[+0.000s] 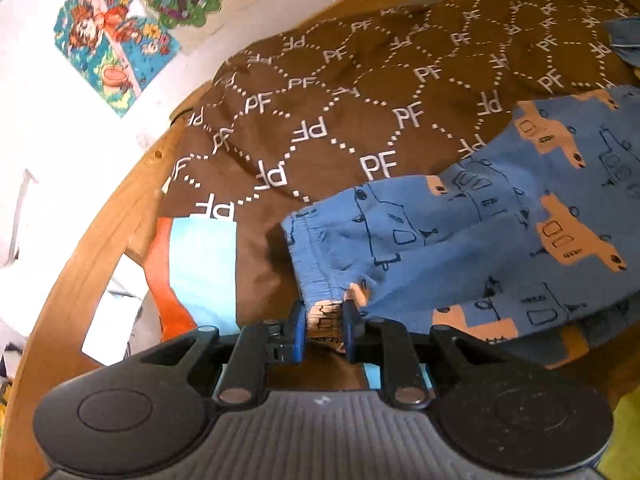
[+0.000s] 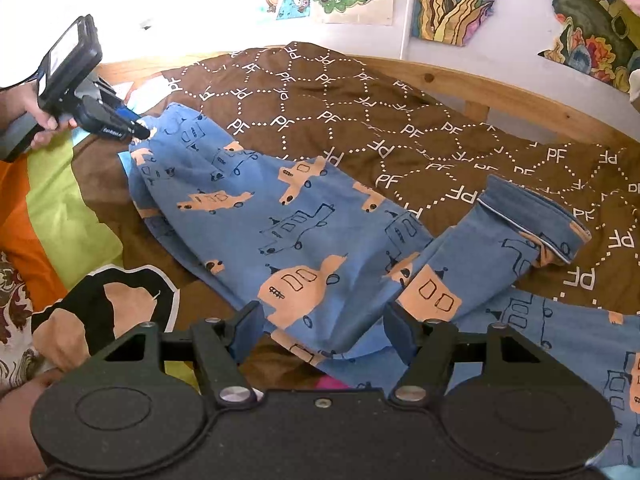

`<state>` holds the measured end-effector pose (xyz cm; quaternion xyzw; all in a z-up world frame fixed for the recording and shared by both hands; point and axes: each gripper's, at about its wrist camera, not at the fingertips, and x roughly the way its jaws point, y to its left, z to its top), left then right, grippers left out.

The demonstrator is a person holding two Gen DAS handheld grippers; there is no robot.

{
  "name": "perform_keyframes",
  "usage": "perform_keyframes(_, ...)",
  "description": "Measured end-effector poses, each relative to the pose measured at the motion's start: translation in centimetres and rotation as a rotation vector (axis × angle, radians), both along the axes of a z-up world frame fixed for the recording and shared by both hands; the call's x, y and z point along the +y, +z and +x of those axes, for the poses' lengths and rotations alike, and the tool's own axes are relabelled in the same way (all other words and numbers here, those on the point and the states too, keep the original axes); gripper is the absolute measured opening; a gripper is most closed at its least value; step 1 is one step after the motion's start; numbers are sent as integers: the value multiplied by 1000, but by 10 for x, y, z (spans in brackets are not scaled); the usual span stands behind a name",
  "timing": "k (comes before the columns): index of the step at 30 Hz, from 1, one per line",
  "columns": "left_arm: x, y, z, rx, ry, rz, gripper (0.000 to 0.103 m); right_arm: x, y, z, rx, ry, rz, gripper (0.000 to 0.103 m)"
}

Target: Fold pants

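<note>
1. Left gripper [image 1: 325, 322] is clenched on the waistband corner of the blue pants [image 1: 460, 236], the cloth bunched between its blue pads; in the right wrist view it shows at the far left [image 2: 138, 130], gripping the same end of the garment.
2. Right gripper [image 2: 320, 332] stands released, its jaws wide with the crotch area of the pants [image 2: 280, 232] lying between and under them, pads not pressing on the cloth.
3. The pants lie spread on the bed's brown PF-patterned cover [image 2: 400, 128], waistband toward the bed's left side, one leg doubled back so that its cuff [image 2: 532, 216] lies up on the cover, the other leg running off toward the near right.
4. Step in hand, as I judge it: taking hold of the garment to straighten it before the first fold. The next move calls for the right gripper to close on a fabric edge, so both hands can pull the pants flat and bring leg onto leg.
5. Edges: the wooden bed frame [image 2: 460, 88] and the wall with posters [image 2: 452, 4] bound the far side; a colourful cloth [image 2: 60, 208] lies at the near left.
6. Open room lies on the bare cover beyond the pants.
</note>
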<state>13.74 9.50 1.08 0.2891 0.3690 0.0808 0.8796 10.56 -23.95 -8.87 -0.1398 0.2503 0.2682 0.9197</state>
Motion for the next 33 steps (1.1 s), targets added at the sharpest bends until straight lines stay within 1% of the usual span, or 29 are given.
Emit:
perform_keyframes(1, -2, 0, -2, 2, -11, 5, 23, 0, 0, 0, -1, 2, 2, 74)
perform_keyframes(3, -3, -2, -7, 3, -18, 13, 29, -1, 1, 0, -8, 1, 4, 75)
perform_keyframes(5, -4, 1, -15, -11, -10, 2, 45, -1, 1, -1, -20, -6, 0, 75)
perform_keyframes(6, -4, 3, -17, -23, -3, -7, 59, -1, 1, -1, -28, -15, -4, 76)
perform_keyframes(7, -6, 7, -22, -41, 0, -19, 66, -1, 1, -1, -39, -29, -11, 80)
perform_keyframes(8, -9, 10, -27, -60, -2, -30, 69, -1, 1, -1, -50, -40, -19, 82)
perform_keyframes(9, -12, 13, -30, -75, -12, -39, 77, -1, 1, -1, -60, -52, -27, 85)
perform_keyframes(10, -17, 16, -32, -92, -32, -49, 87, 0, 0, -1, -69, -63, -39, 85)
perform_keyframes(12, -30, 16, -33, -115, -74, -48, 91, 2, -4, 2, -79, -92, -84, 87)
perform_keyframes(13, -39, 11, -31, -106, -99, -35, 91, 4, -7, 3, -84, -108, -114, 87)
perform_keyframes(16, -62, -8, -23, -40, -149, -14, 91, 7, -15, 6, -82, -149, -218, 87)
perform_keyframes(17, -69, -15, -20, -16, -162, -12, 91, 5, -16, 6, -80, -159, -236, 88)
perform_keyframes(19, -79, -23, -17, -5, -167, -29, 91, -1, -12, 4, -80, -182, -243, 91)
perform_keyframes(21, -87, -20, -17, -23, -193, -111, 92, -12, -3, 1, -85, -221, -237, 95)
perform_keyframes(22, -91, -17, -15, -34, -214, -159, 95, -20, 3, 0, -84, -240, -223, 98)
perform_keyframes(23, -98, -14, -13, -46, -252, -219, 98, -32, 12, 1, -75, -259, -195, 100)
perform_keyframes(24, -105, -12, -12, -57, -297, -272, 103, -42, 20, 2, -62, -265, -165, 102)
perform_keyframes(26, -123, -8, -11, -62, -406, -363, 103, -63, 39, 10, -19, -252, -116, 102)
perform_keyframes(30, -165, -13, -7, -10, -599, -478, 103, -91, 74, 37, 51, -242, -82, 102)
perform_keyframes(33, -188, -18, -3, 58, -686, -598, 103, -99, 97, 63, 138, -209, -24, 102)
